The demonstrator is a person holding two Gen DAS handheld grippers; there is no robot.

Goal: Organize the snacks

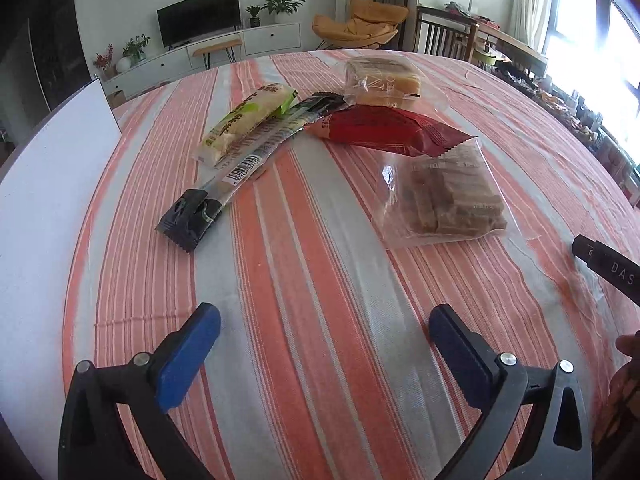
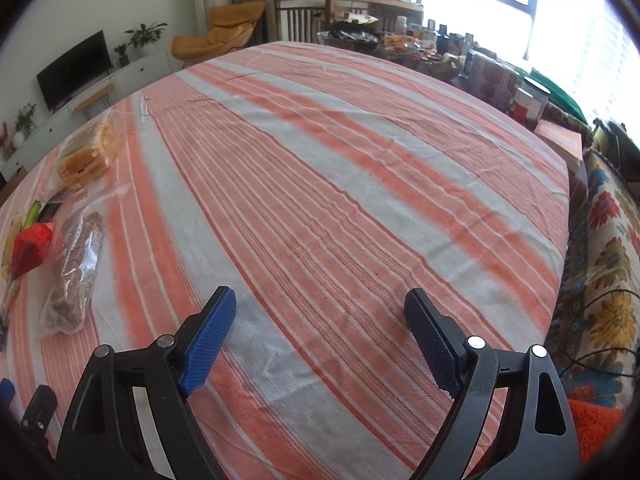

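Five wrapped snacks are lying in a loose cluster on the table covered with an orange-and-white striped cloth [image 1: 320,280]. Nearest the left gripper [image 1: 324,320] a long, narrow black-and-green sachet with a white barcode panel [image 1: 240,168] is stretching diagonally away across the stripes. Along its far side a pale, white-and-green wrapped bar [image 1: 244,120] is lying, the two touching. A dark red foil packet with a crimped, zigzag end [image 1: 384,130] is sitting in the middle of the group, its crimped end overlapping the top edge of a clear plastic bag of brown, layered wafer-like pieces [image 1: 444,196]. Behind the red packet, a clear bag holding a yellowish cake block [image 1: 380,80] is resting farthest away.

The left gripper is hovering above bare cloth short of the snacks, its blue-padded fingers [image 1: 188,356] standing wide apart with nothing between them. The right gripper [image 2: 320,328] is pointing at an empty stretch of the same cloth, the snacks lying well off to its left, and its blue pads are likewise spread with nothing held. A white flat board [image 1: 52,168] is lying at the left edge of the table.
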